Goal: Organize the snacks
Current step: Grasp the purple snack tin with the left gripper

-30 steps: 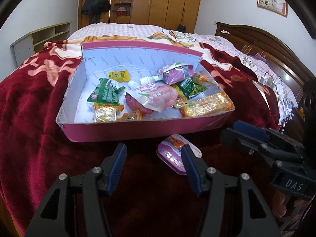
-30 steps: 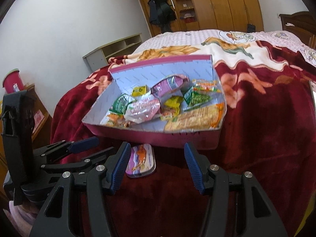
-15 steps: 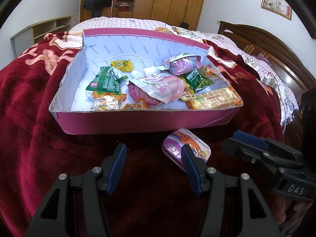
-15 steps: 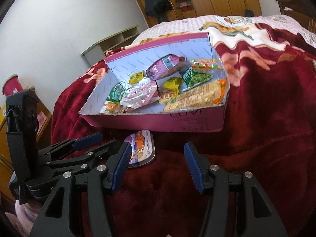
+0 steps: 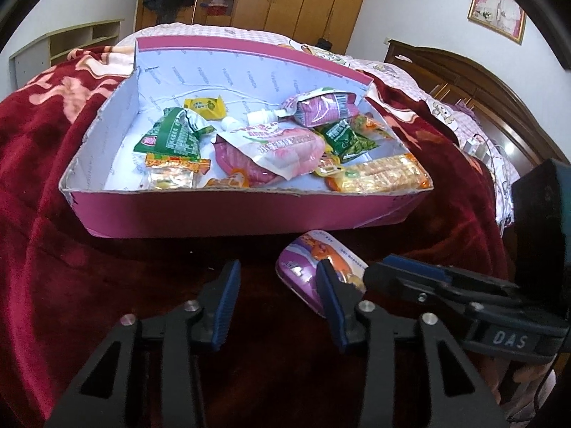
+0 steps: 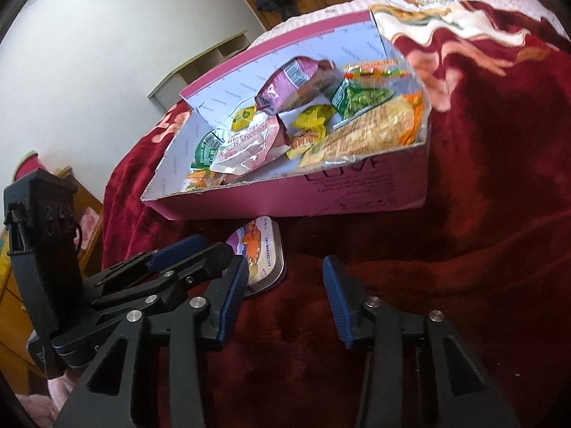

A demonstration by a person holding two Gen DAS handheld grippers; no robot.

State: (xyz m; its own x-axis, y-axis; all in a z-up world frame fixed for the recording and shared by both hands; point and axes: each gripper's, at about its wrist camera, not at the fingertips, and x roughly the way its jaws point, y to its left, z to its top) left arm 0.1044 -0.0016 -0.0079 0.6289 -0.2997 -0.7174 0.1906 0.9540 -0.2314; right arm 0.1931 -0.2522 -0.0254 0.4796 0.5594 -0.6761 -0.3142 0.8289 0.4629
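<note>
I have both grippers low over the red blanket (image 5: pixel 53 267) on the bed, on the near side of the pink box (image 5: pixel 221 214). Left gripper (image 5: pixel 276 287) has its jaws spread wide, nothing between them. Right gripper (image 6: pixel 285 290) is the same, jaws apart and empty.

The purple snack tin (image 5: pixel 307 260) lies flat on the blanket just in front of the pink box's near wall, outside the box. In the left wrist view it sits by the left gripper's right finger, partly hidden behind it. In the right wrist view the tin (image 6: pixel 262 249) is just past the right gripper's left finger; contact I cannot tell.

Inside the pink box: a green packet (image 5: pixel 171 137) toward its left side, a pink pouch (image 5: pixel 282 146) mid-box, a purple-pink packet (image 5: pixel 324 108) at the back wall, an orange cracker pack (image 5: pixel 382 174) at its near right corner, and a small yellow packet (image 5: pixel 205 105) back left.
</note>
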